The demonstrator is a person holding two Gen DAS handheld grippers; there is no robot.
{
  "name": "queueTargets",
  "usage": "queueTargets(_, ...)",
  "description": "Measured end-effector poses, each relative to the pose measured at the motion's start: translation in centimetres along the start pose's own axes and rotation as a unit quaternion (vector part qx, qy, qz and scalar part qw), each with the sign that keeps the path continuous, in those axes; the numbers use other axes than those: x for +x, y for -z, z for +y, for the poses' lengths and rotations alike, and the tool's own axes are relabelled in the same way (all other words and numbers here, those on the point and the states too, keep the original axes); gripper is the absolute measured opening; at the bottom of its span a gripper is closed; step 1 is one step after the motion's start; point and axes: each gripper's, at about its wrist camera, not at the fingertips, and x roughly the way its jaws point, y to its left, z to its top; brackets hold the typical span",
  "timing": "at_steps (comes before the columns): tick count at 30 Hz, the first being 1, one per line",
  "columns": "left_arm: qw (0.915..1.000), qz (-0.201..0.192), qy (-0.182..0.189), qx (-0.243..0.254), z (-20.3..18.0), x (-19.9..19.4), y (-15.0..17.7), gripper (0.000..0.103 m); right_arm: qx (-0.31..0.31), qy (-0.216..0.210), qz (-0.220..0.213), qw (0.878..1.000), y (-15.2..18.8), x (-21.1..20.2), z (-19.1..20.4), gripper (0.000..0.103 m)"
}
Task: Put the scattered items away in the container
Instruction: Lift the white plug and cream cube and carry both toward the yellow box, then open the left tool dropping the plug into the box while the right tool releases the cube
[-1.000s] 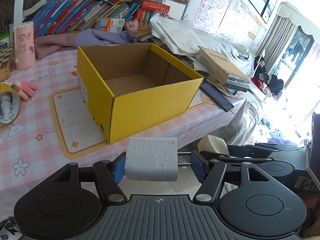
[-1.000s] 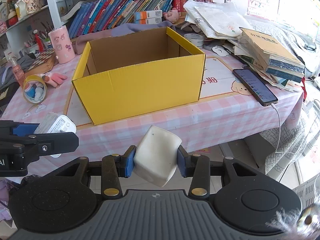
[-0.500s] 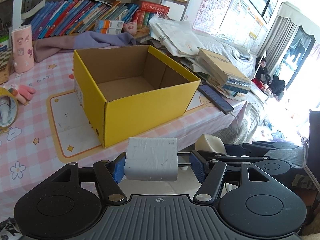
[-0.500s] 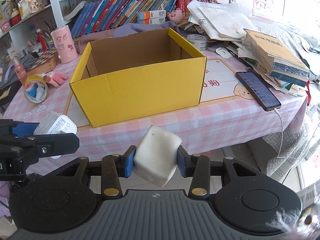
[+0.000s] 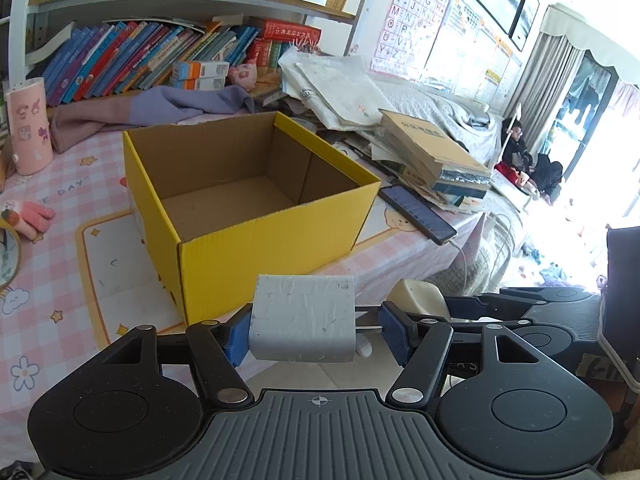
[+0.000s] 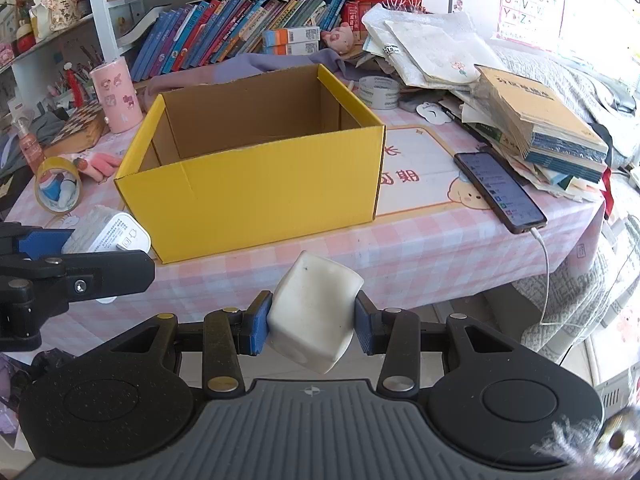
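An open yellow cardboard box (image 5: 276,240) stands on the pink checked table, and nothing shows inside it; it also shows in the right wrist view (image 6: 256,192). My left gripper (image 5: 316,334) is shut on a white plug adapter (image 5: 304,328), held off the table's front edge, near the box's front corner. My right gripper (image 6: 314,322) is shut on a cream rounded cube (image 6: 314,316), also held off the front edge, in front of the box. The left gripper (image 6: 48,240) and its adapter (image 6: 108,232) show at the left of the right wrist view.
A phone on a cable (image 6: 498,192) lies right of the box, beside a stack of books and papers (image 6: 536,124). A tape roll (image 6: 58,188), pink toy (image 6: 98,162) and pink cup (image 6: 116,96) sit left. Another tape roll (image 6: 378,92) lies behind the box.
Both grippers have risen and moved a little toward the box, each still holding its item; the box's inside shows more from above.
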Motion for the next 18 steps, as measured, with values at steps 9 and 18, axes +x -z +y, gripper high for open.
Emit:
queueTargets(9, 0.9987, -0.049, -0.002, 0.015, -0.1, -0.5, -3.5, 0.066, -0.022, 0.000, -0.035, 0.999, -3.2, 0.0, -0.9, 0.040)
queueTargets(18, 0.9951, -0.088, -0.025, 0.037, 0.0, 0.9, -7.6, 0.066, -0.063, -0.022, -0.082, 0.994, -8.4, 0.8, -1.5, 0.040)
